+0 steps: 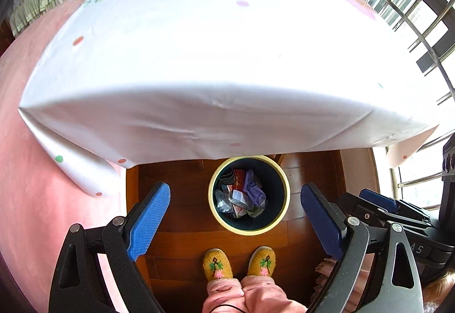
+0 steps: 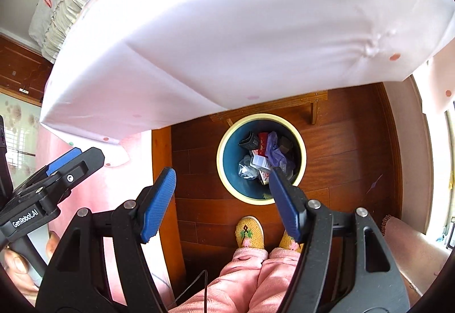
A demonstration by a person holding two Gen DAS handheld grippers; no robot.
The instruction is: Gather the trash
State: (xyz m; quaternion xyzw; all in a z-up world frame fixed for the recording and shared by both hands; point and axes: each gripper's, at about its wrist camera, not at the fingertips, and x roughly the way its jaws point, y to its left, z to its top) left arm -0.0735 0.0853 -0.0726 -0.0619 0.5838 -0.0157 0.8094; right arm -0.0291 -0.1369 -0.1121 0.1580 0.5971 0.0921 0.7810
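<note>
Both tools hang above a wooden floor (image 1: 176, 239) at the edge of a table draped in a white dotted tablecloth (image 1: 199, 62). The left gripper (image 1: 236, 216) has its blue pads spread wide and holds nothing; the right gripper (image 2: 221, 190) is likewise wide open and empty. Below and between the fingers stands a round waste bin (image 1: 285, 196) with a pale yellow rim and dark inside, just beyond the person's yellow slippers (image 1: 217, 263). Inside it lies the trash (image 1: 241, 196): crumpled clear plastic, a purple wrapper, red and white packets.
</note>
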